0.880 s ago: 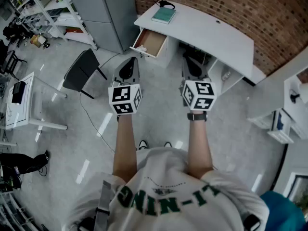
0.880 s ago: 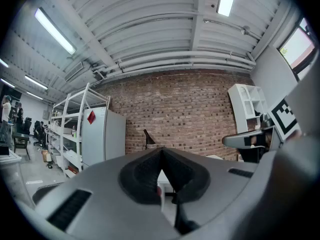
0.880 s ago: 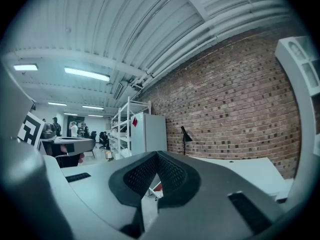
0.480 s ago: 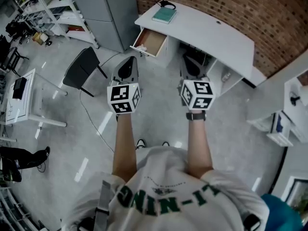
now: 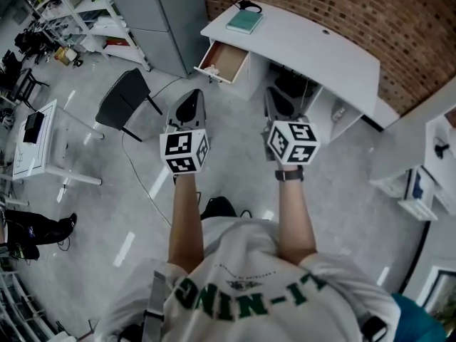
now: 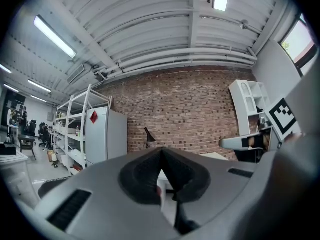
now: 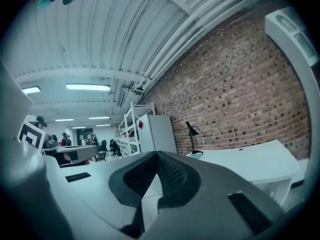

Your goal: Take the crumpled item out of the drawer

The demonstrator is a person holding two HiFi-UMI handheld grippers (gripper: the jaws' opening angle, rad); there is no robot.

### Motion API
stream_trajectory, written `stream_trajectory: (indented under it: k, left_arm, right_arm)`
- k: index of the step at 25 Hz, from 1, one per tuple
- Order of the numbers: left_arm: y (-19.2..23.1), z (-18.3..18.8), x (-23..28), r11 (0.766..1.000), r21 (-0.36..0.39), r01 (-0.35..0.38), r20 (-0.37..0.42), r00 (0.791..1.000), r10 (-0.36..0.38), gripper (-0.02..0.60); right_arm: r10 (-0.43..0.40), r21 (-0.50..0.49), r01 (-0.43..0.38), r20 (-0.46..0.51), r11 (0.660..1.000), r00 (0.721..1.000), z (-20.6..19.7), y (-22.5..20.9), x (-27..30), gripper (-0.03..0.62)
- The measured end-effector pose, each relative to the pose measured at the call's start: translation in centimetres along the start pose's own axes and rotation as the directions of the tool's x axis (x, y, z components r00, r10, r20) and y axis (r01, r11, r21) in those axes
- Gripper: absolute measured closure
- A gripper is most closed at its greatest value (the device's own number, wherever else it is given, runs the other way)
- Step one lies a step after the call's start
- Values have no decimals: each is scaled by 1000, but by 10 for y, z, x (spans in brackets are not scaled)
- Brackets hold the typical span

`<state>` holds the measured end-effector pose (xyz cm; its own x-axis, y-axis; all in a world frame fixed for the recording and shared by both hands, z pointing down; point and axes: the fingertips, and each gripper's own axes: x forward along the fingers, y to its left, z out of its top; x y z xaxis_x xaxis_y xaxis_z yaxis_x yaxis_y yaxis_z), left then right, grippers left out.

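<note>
Looking at where things stand, you're at the very front end of this one and pretty much all of the real work is left. The white desk (image 5: 306, 45) sits against the brick wall, and its drawer (image 5: 229, 61) on the left end is already pulled out, so opening it isn't something you need to worry about. The crumpled item (image 5: 210, 69) is in there, a small pale and reddish lump tucked in the front-left corner of the drawer, though it's too tiny from the head view to say more about it. You're standing on open floor well apart from the desk, with both tools held out in front of you and aimed roughly toward it. Your left gripper (image 5: 189, 98) has its jaws pressed together with nothing between them, and your right gripper (image 5: 273, 95) is the same, pinched closed and empty. I reckon what's left is walking up to the desk, spreading one set of jaws, reaching down into the drawer, pinching the item and lifting it clear. The left one lines up closer to the drawer side of the desk, so that's probably your easier pick. The teal book (image 5: 244, 22) on the desk above the drawer and the black chair (image 5: 121, 104) off to the desk's left both look out of your way.
</note>
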<state>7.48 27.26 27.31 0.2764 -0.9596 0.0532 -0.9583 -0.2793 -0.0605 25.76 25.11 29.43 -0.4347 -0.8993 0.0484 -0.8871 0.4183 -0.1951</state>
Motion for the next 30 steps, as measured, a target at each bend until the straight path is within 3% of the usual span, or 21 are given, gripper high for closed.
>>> stream_trajectory:
  k: [10, 22, 30]
  left_arm:
    - [19, -16, 52, 999, -34, 6, -15, 1000, -7, 581]
    - [109, 1, 198, 998, -48, 27, -5, 1000, -27, 581]
    - [184, -7, 275, 998, -56, 38, -19, 999, -39, 581]
  right_arm:
    - [21, -19, -22, -72, 1000, 997, -22, -16, 54, 591]
    - [25, -83, -30, -66, 996, 998, 4, -22, 225, 591]
    - [12, -110, -21, -78, 994, 997, 8, -15, 329, 589]
